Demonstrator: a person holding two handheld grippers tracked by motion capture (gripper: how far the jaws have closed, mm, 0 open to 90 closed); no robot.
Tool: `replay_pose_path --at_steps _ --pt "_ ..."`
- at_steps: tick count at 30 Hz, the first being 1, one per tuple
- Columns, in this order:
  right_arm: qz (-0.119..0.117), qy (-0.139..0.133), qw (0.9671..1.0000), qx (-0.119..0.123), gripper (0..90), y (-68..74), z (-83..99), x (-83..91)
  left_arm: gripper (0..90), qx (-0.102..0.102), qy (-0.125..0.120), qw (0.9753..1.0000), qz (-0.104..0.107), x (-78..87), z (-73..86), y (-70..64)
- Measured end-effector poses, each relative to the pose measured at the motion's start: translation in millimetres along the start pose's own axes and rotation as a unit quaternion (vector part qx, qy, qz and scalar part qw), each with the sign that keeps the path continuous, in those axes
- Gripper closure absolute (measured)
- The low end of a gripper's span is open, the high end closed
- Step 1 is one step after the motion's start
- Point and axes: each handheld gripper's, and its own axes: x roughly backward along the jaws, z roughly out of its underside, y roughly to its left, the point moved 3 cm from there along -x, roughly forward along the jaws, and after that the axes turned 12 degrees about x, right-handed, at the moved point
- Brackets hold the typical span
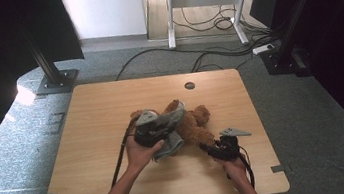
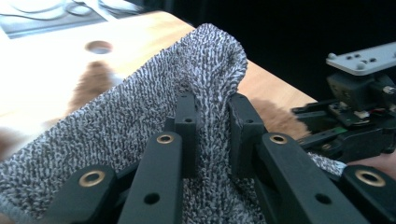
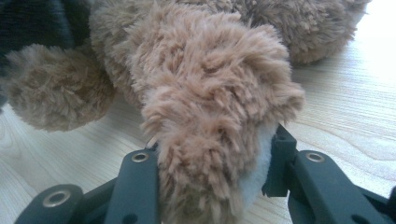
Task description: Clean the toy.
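Near the middle of the wooden surface [image 1: 92,117] lay a brown teddy bear [image 1: 196,124], partly covered by a grey knitted garment [image 1: 166,123]. At the bear's left end, the left tool [image 1: 148,133] was held in a hand [image 1: 139,154], and its 2 black jaws were closed on a raised fold of the grey knitted garment [image 2: 140,107]; in the left gripper view, the fold stood up between the jaws. Just beside the bear's nearer right end, the right tool [image 1: 207,149] gripped one furry limb of the teddy bear [image 3: 210,116], with the 2 jaws pressed against either side of it. Behind that limb, another rounded limb rested on the wood. Beyond the bear, a round hole [image 1: 189,85] sat in the surface near its far edge.
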Motion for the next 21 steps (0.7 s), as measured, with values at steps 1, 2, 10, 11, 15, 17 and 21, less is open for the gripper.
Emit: replay_pose_path --at_steps 1,2,10,11,15,17,21 --pt "0.0 0.0 1.0 0.0 58.4 0.2 0.0 0.0 75.8 -0.001 0.005 1.0 0.001 -3.9 0.1 -2.4" --pt "0.0 0.0 1.0 0.0 58.4 0.3 0.0 0.1 75.7 -0.004 0.014 0.9999 0.004 -13.6 2.1 -7.4" --pt "-0.002 0.008 1.0 0.004 58.4 0.3 1.6 1.1 75.8 0.009 0.069 0.9975 0.01 -47.6 38.1 -7.8" --pt "-0.003 0.01 0.9999 0.004 58.4 0.2 2.2 0.8 75.8 0.016 0.068 0.9975 0.013 -45.6 38.4 -4.7" --pt "-0.007 0.004 1.0 -0.001 58.4 0.3 1.3 0.3 75.9 0.013 0.067 0.9977 0.003 -34.9 38.1 3.5" --pt "-0.008 0.004 1.0 -0.002 58.4 -0.3 1.2 0.8 75.9 0.017 0.065 0.9978 0.0 -28.3 39.7 10.3" --pt "-0.01 0.001 0.9999 -0.005 58.4 -0.6 0.9 1.4 75.8 0.036 0.055 0.9978 -0.014 -10.1 45.4 29.7"
